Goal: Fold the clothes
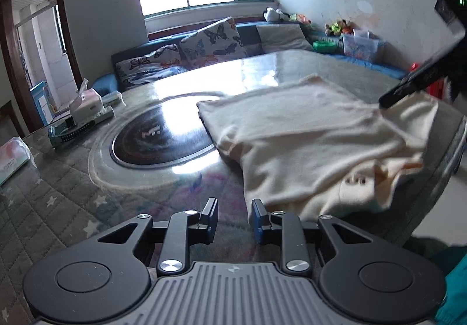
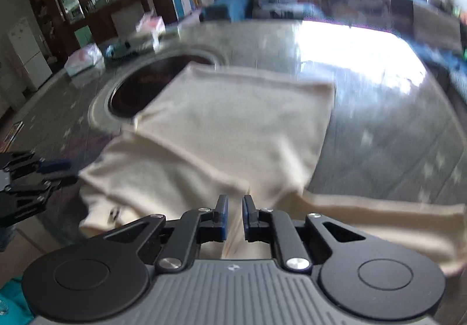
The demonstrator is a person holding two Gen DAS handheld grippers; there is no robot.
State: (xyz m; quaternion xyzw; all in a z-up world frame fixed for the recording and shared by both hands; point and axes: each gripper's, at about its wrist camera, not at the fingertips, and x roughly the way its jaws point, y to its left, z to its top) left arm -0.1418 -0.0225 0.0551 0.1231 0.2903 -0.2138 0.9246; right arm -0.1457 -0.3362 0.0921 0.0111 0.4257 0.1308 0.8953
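A cream knit sweater [image 2: 221,132] lies on a glass-topped table [image 2: 379,126], its body spread flat toward twelve o'clock in the right wrist view, with one sleeve [image 2: 379,217] trailing off to four o'clock over the near edge. The right gripper [image 2: 235,212] hovers just above the cloth with its jaws slightly apart and nothing pinched, and the left gripper [image 1: 235,215] waits with jaws apart at the sweater's seven o'clock edge. The fabric looks soft, light and limp, likely to slide on glass, so pinching a sleeve end or shoulder seam seems wisest.
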